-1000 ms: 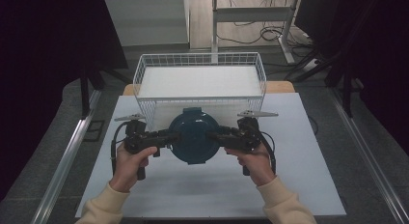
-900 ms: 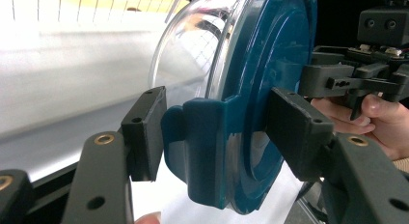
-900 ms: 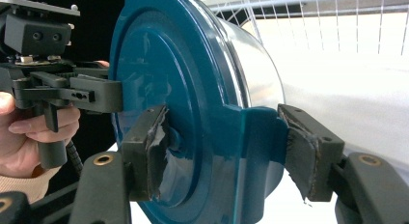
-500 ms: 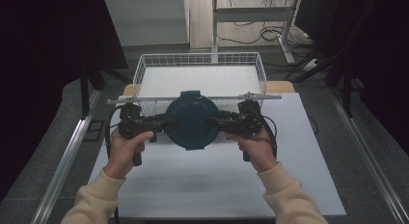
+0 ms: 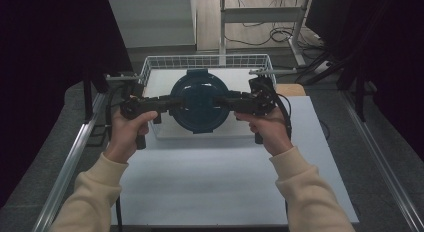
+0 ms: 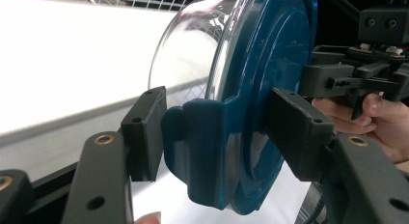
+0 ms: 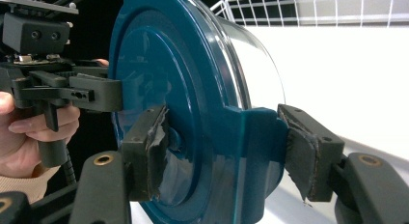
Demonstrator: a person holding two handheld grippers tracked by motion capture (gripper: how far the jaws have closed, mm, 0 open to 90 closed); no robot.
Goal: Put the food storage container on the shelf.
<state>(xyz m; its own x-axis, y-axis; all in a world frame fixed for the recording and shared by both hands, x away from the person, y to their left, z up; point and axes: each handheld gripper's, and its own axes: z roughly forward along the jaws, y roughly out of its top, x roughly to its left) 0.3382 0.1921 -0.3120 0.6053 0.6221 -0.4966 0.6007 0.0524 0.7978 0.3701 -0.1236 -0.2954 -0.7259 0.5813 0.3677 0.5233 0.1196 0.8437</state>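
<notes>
The left gripper [image 5: 165, 103] clamps one latch tab of the lidded container [image 5: 199, 106]; the right gripper [image 5: 227, 101] clamps the opposite tab. Since a second ago both have raised it off the worktop [image 5: 215, 182], and it now hangs over the wire basket's [image 5: 150, 67] near rim, likely about to go in.

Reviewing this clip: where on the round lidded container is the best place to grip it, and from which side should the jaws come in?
Best at the lid's latch tabs, from the two opposite sides. The container is round and smooth-walled, but each blue tab sticks out flat, giving pads a seat. Here the left gripper and right gripper each clamp one tab across lid and rim.
</notes>
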